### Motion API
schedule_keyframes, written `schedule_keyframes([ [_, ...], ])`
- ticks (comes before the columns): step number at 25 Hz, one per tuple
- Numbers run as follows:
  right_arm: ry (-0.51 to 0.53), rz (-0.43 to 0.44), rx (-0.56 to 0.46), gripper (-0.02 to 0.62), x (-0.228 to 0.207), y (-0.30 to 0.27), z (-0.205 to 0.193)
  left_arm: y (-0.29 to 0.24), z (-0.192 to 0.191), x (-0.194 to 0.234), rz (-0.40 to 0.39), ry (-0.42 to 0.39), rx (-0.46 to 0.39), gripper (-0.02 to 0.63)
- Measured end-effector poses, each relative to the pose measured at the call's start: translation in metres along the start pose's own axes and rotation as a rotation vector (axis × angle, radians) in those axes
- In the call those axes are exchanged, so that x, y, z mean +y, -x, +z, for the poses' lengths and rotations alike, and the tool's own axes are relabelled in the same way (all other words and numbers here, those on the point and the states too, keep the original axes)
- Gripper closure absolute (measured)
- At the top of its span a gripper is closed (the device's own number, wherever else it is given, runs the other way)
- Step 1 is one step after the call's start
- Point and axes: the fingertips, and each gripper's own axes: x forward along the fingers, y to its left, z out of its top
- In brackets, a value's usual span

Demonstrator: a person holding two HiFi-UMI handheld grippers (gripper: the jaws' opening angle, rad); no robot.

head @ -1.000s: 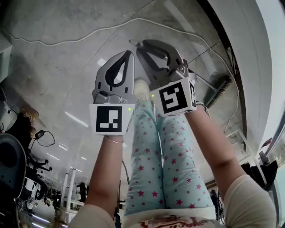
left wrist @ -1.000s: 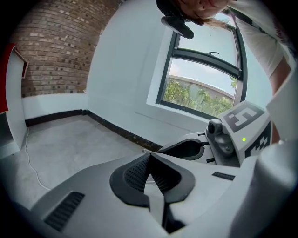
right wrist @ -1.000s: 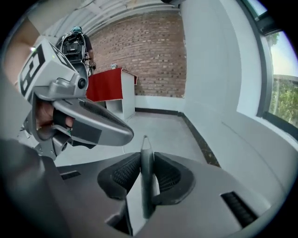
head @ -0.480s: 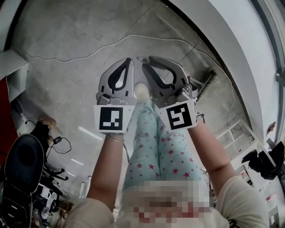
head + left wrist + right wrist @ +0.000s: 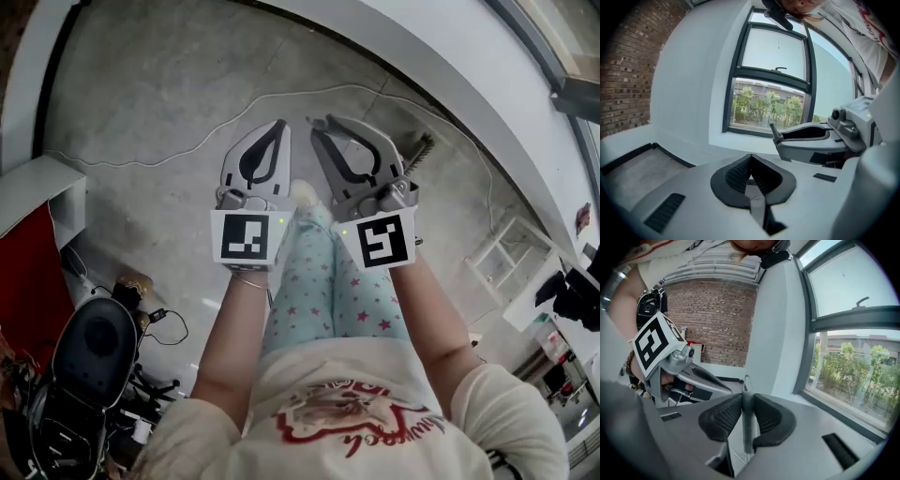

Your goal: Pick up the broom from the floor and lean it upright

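Note:
In the head view both grippers are raised side by side over the concrete floor (image 5: pixel 159 103). My right gripper (image 5: pixel 317 126) is shut on the broom's thin grey handle (image 5: pixel 746 386) near its looped end, and the handle stands upright between the ribbed pads. The broom's dark brush head (image 5: pixel 419 150) pokes out just right of that gripper, near the base of the white wall. My left gripper (image 5: pixel 279 126) is shut with nothing in it, close beside the right one. In the left gripper view its pads (image 5: pixel 740 172) meet, and the right gripper (image 5: pixel 811 140) shows alongside.
A white cable (image 5: pixel 216 117) snakes across the floor. A white wall (image 5: pixel 450 66) with a window (image 5: pixel 771 93) rises ahead, and a brick wall (image 5: pixel 717 324) lies to the left. A black chair (image 5: pixel 89 347) and a white frame (image 5: pixel 506 258) flank the person's legs (image 5: pixel 319 281).
Both grippers have risen together, still side by side. The brush head has drawn in close to the right gripper as the handle tipped up. More of the wall shows.

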Motion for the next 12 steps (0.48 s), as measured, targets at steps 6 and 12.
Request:
schedule_keyframes([
  [6, -0.104, -0.204, -0.056, 0.495, -0.060, 0.074, 0.027, -0.006, 0.037, -0.050, -0.081, -0.075, -0.013, 0.589],
  [12, -0.243, -0.375, -0.215, 0.496, -0.105, 0.136, 0.060, -0.012, 0.072, -0.096, -0.144, -0.112, -0.071, 0.589],
])
